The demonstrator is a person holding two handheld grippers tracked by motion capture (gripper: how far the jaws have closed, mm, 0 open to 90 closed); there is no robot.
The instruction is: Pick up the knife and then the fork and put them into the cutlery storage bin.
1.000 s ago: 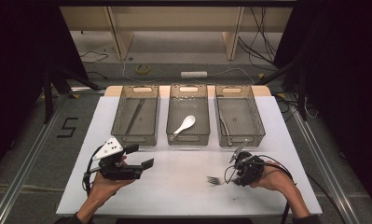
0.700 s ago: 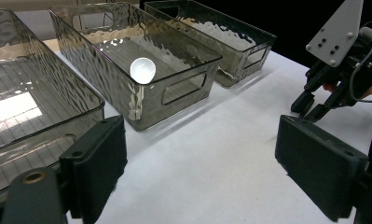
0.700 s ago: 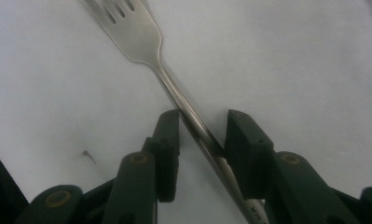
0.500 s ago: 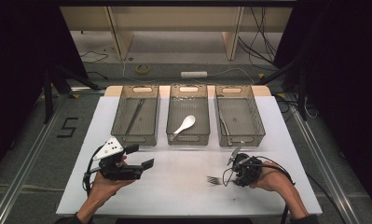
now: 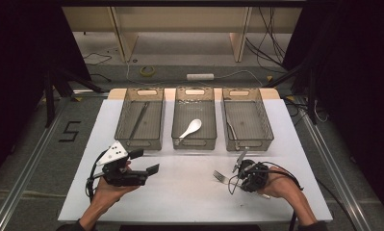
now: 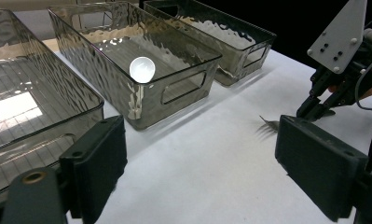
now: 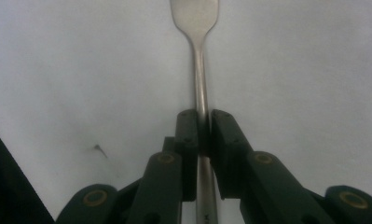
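Three bins (image 5: pixel 194 125) side by side behind fork (image 5: pixel 221 177); spoon (image 5: pixel 190 128) in middle.

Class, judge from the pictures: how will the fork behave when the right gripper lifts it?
The fork looks like rigid metal, so it should not flop. Its smooth, thin handle, pinched by the right gripper, may pivot or slip. It probably weighs little.

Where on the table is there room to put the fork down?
Bare white table lies between the left gripper and the fork clamped in the right gripper. The three bins crowd the far side; the middle one holds a white spoon.
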